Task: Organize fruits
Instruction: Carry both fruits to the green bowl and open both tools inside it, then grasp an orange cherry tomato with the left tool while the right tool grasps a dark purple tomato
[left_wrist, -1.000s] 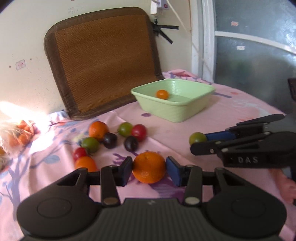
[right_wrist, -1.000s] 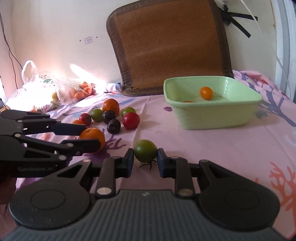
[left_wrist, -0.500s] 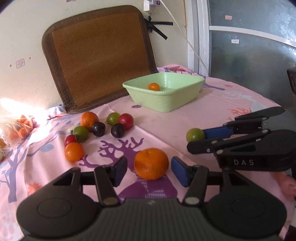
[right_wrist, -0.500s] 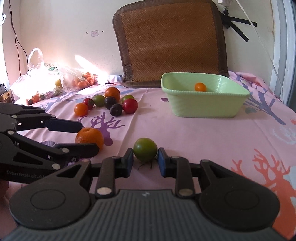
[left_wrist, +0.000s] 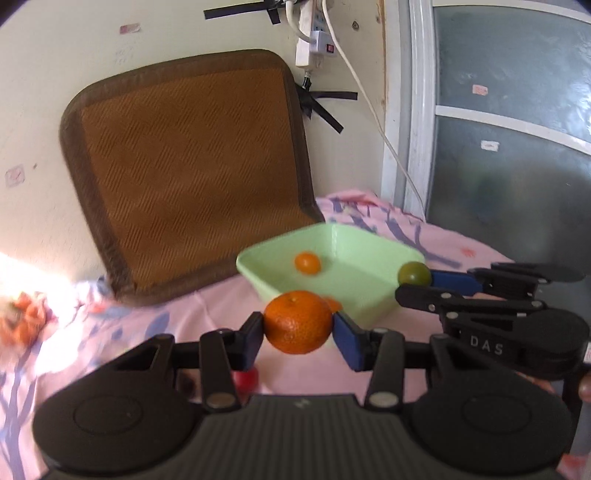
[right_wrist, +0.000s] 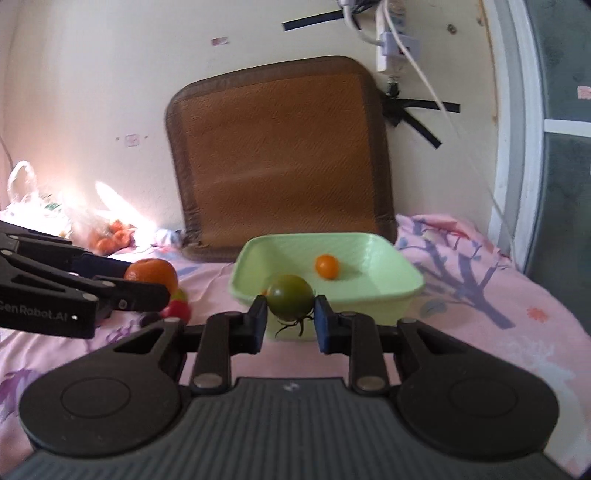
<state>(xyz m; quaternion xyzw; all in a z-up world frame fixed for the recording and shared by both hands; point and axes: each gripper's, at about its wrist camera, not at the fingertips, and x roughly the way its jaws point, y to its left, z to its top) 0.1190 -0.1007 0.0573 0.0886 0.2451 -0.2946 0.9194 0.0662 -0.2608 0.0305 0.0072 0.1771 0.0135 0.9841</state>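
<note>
The left claw (left_wrist: 297, 326) grips a round orange mandarin (left_wrist: 297, 322) between its pads, held clear of the pink patterned cloth (left_wrist: 129, 325), and the right claw (right_wrist: 290, 317) grips a round dark-green tomato (right_wrist: 290, 302) with its stalk hanging below. Just beyond both stands a pale green square plastic basin (right_wrist: 388, 291) with one small orange fruit (right_wrist: 327, 266) inside, and behind it a brown woven mat (right_wrist: 280, 155) leans against the wall.

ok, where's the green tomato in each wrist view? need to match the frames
Left wrist: the round green tomato sits right of centre, at the tip of the right tongs, over the near right corner of the pale green plastic tub.
Right wrist: it sits at centre, clamped in those tongs, in front of the tub's near wall.
Shared landmark: the small orange fruit lying inside the tub.
</note>
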